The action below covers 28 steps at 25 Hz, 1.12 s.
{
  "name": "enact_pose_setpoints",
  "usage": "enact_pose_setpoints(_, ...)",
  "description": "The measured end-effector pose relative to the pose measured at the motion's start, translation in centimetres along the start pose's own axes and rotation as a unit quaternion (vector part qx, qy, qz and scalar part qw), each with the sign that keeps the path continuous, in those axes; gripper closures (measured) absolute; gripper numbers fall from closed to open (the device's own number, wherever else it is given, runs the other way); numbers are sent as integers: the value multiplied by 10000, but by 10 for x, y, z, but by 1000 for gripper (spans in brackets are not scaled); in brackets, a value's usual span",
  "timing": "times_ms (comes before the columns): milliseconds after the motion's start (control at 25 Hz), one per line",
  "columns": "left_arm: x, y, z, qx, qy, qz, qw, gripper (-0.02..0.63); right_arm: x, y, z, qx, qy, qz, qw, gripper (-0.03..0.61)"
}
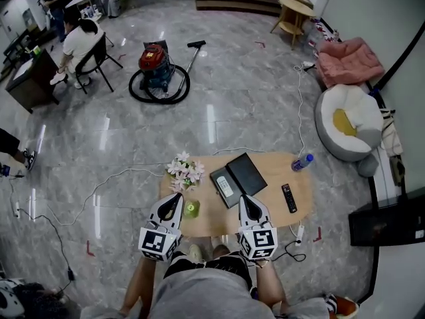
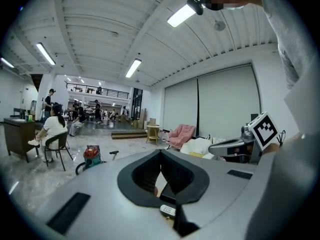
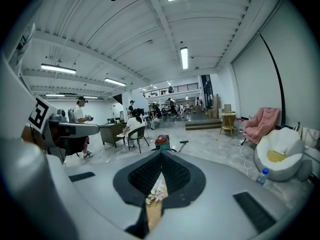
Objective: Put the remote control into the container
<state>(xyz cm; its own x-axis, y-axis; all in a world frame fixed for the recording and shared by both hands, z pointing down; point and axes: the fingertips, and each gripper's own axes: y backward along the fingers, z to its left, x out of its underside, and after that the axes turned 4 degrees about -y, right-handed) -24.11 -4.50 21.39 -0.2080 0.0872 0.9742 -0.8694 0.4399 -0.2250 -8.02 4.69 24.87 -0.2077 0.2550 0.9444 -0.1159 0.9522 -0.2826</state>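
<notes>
Your left gripper (image 1: 176, 199) and your right gripper (image 1: 245, 201) are both pressed together and empty, above the near edge of the bench (image 1: 269, 185). Just beyond them, a white remote control (image 1: 224, 186) lies in the left part of the black container (image 1: 244, 173). A black remote control (image 1: 289, 197) lies on the bench to its right.

Pale matt wooden table (image 1: 275, 173), glossy polished stone floor (image 1: 232, 105), matt black container (image 1: 247, 173), clear plastic bottle (image 1: 301, 162)
</notes>
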Motion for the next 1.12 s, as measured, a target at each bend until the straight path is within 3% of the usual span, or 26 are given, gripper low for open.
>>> enact_pose_setpoints(200,-1,9,-24,357,-256,-27,9990,606,3,29,-1,296,-63,-136,9995,568)
enact_pose_setpoints(480,9,17,-75,1201,-398,-44,9920,606,27,99,-15,1169,-303,-241,9924,568)
enact_pose_setpoints(640,12,7,-117,1773,-698,-40,9817,606,43,146,-38,1781,-438,-266,9827,568)
enact_pose_setpoints(880,14,-19,-191,2635,-799,-10,9613,606,62,212,-84,2659,-707,-306,9609,568)
enact_pose_setpoints(1120,35,-60,-263,3248,-918,170,9412,606,90,250,-140,3163,-894,-263,9441,568)
